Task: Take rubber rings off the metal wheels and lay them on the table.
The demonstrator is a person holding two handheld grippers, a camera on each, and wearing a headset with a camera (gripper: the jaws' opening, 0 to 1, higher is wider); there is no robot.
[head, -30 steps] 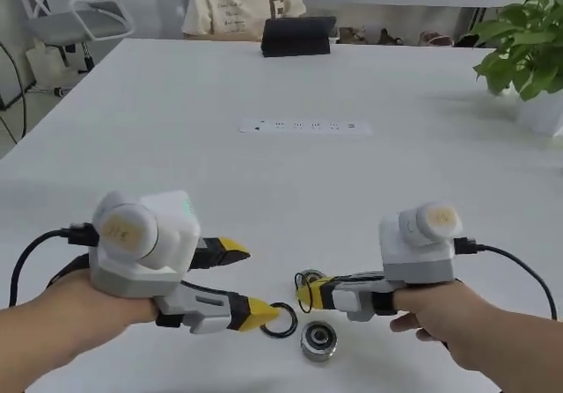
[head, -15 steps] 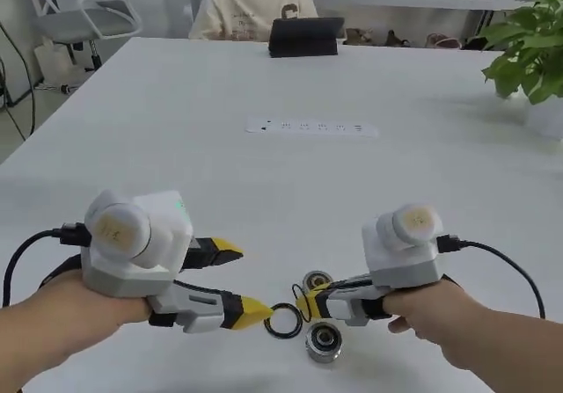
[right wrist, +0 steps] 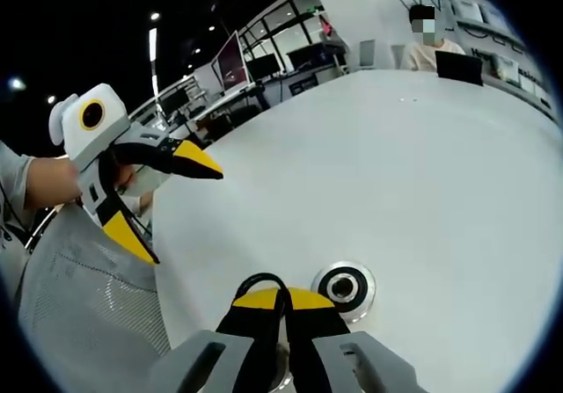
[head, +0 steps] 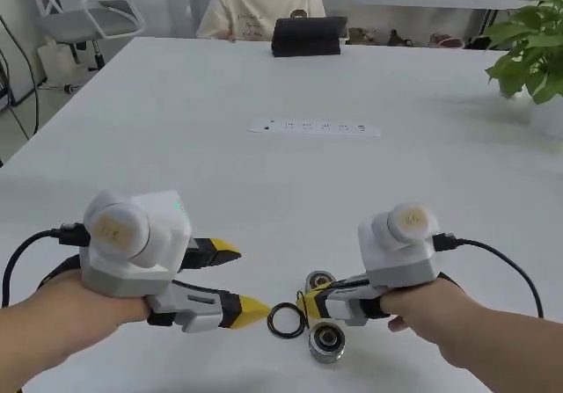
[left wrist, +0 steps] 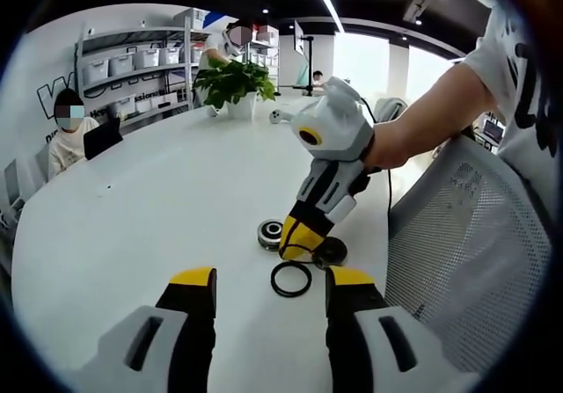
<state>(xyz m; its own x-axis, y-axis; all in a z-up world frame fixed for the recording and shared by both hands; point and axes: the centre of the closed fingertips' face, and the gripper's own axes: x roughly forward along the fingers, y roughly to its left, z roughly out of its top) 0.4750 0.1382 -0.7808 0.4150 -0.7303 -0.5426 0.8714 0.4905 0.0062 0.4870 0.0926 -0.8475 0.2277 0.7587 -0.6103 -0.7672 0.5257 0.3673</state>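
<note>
Head view: left gripper (head: 246,279) spread wide over the white tabletop (head: 264,173); right gripper (head: 308,303) closed tight. Between the two sets of tips, flat on the tabletop, a loose rubber ring (head: 286,320); near wheel (head: 326,340) and far wheel (head: 318,281) just beside it.

Left gripper view: loose rubber ring (left wrist: 290,280) flat just ahead of the wide yellow jaws, both metal wheels beyond.

Right gripper view: jaws clamped on a second ring (right wrist: 257,280), a thin black loop poking out; far wheel (right wrist: 345,286) flat close by.

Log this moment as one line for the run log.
left gripper: open, empty | right gripper: shut on rubber ring | second ring: flat on table between gripper tips | metal wheels: two, beside right gripper
</note>
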